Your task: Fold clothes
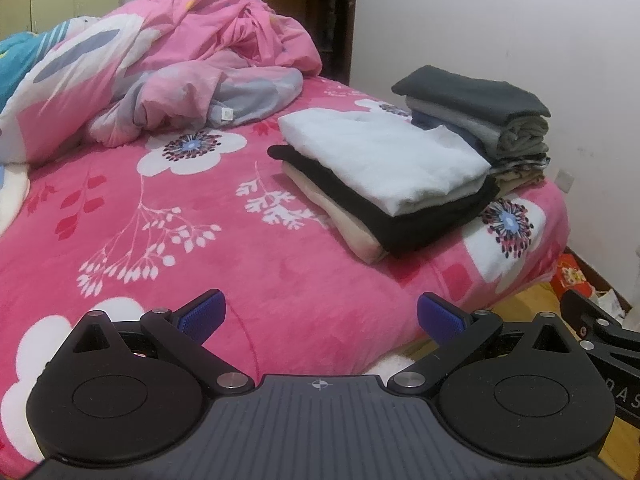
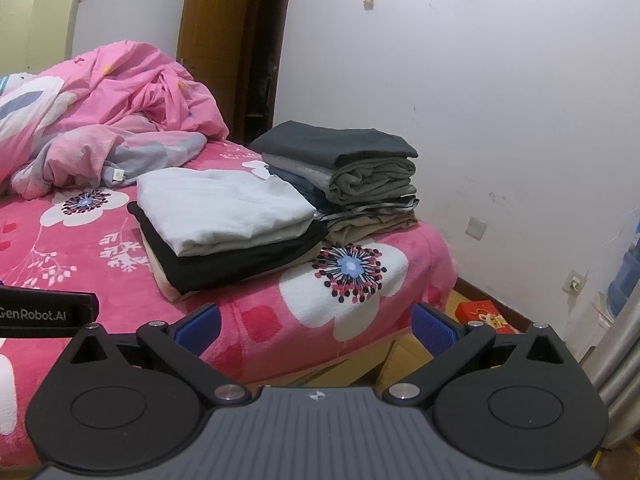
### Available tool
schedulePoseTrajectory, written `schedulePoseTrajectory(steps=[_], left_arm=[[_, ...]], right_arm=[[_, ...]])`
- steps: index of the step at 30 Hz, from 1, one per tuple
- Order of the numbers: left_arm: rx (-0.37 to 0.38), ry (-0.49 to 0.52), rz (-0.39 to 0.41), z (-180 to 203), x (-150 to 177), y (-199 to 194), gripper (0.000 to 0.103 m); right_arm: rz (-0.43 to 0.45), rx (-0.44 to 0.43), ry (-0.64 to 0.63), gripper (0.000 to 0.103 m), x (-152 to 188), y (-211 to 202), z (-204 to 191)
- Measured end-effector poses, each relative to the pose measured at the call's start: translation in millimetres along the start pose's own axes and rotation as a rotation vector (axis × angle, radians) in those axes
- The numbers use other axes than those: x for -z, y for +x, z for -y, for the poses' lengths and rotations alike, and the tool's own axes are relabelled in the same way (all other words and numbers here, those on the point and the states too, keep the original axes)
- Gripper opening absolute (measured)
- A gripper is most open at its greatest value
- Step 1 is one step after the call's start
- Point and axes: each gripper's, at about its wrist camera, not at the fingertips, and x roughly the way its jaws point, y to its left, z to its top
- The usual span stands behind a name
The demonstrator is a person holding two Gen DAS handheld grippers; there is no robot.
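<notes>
Both of your grippers are empty, with the blue-padded fingers spread wide. The left gripper [image 1: 320,316] hovers over the near part of the bed [image 1: 248,264], above bare pink floral blanket. The right gripper [image 2: 318,326] hangs at the bed's near right corner, partly over the floor.

Ahead of both, along the right edge of the bed, sit two piles of folded clothes. The nearer pile [image 1: 384,184] has a white garment on top, a black one under it and a beige one at the bottom. Its long axis runs away from you, slanting toward the head of the bed. Just behind it, touching or nearly so, stands the taller pile [image 1: 492,128], topped in dark grey, at the wall-side edge.

No unfolded garment shows on the open blanket. The only loose cloth is the crumpled pink quilt [image 1: 168,64] at the far left; whether clothes lie in it cannot be told. That heap lies forward and left, nearer your left gripper.
</notes>
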Motion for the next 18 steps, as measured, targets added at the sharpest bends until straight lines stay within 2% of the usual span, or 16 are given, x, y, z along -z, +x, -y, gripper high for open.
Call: schedulePoseTrajectory(steps=[18], left_arm=[[-0.014, -0.002, -0.008, 3.9, -4.1, 8.4, 0.103]], right_arm=[[-0.014, -0.007, 0.009, 0.103, -3.1, 10.3, 2.7]])
